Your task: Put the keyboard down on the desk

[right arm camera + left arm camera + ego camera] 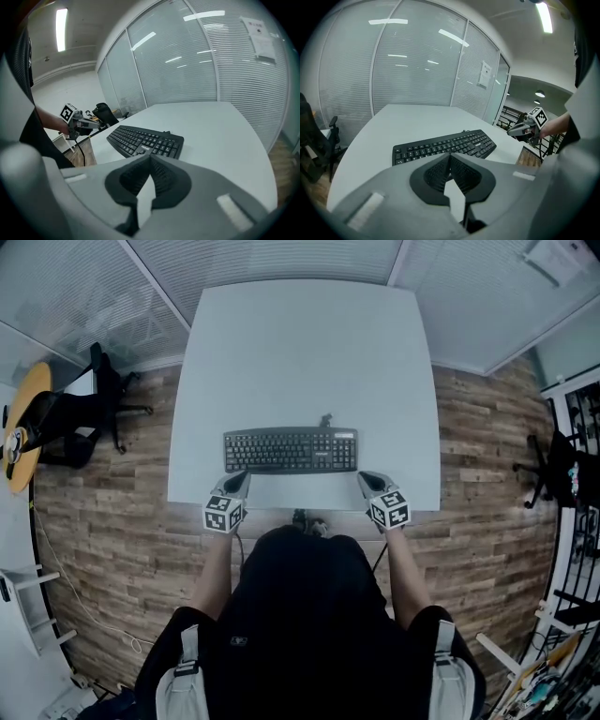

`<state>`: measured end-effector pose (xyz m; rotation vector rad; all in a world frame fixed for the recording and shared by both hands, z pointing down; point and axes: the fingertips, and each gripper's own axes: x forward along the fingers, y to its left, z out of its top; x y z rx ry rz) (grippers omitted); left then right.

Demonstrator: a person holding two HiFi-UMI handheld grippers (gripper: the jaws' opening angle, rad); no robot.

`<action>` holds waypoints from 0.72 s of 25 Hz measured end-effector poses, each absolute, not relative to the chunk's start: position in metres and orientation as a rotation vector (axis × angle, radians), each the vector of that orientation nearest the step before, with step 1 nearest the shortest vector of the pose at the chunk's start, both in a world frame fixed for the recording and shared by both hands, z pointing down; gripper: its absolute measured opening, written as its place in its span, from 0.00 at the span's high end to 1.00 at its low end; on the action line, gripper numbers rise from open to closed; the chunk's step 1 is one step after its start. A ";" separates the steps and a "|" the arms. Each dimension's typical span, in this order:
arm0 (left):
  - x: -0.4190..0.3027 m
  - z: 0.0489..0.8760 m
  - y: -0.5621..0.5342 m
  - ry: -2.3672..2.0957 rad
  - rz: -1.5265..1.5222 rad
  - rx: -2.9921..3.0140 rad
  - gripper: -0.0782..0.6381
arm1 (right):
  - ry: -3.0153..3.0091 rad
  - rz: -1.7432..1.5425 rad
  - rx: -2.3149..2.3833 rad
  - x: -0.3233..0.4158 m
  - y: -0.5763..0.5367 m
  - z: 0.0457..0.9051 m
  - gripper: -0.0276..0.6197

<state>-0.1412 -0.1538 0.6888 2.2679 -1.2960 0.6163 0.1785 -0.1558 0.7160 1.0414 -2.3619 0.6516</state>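
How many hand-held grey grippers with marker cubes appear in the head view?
2. The left gripper is just off the black computer keyboard's near left corner; the right gripper is just off its near right corner. None seems hidden.

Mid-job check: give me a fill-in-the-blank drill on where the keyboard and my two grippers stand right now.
1. The black keyboard lies flat on the ____.
2. The left gripper has its jaws ____, with nothing between them.
3. The right gripper, with its jaws together too, holds ____.

Missing words: desk; shut; nothing.
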 end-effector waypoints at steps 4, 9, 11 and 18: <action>-0.134 0.688 -0.137 -1.294 0.608 2.262 0.88 | -2.367 0.639 1.040 0.184 -0.143 0.716 0.95; -0.126 0.687 -0.119 -1.286 0.616 2.275 0.88 | -2.364 0.624 1.043 0.189 -0.127 0.720 0.95; -0.125 0.685 -0.113 -1.288 0.623 2.277 0.88 | -2.368 0.622 1.040 0.190 -0.121 0.720 0.95; -0.122 0.682 -0.090 -1.298 0.604 2.284 0.88 | -2.363 0.584 1.017 0.192 -0.098 0.720 0.95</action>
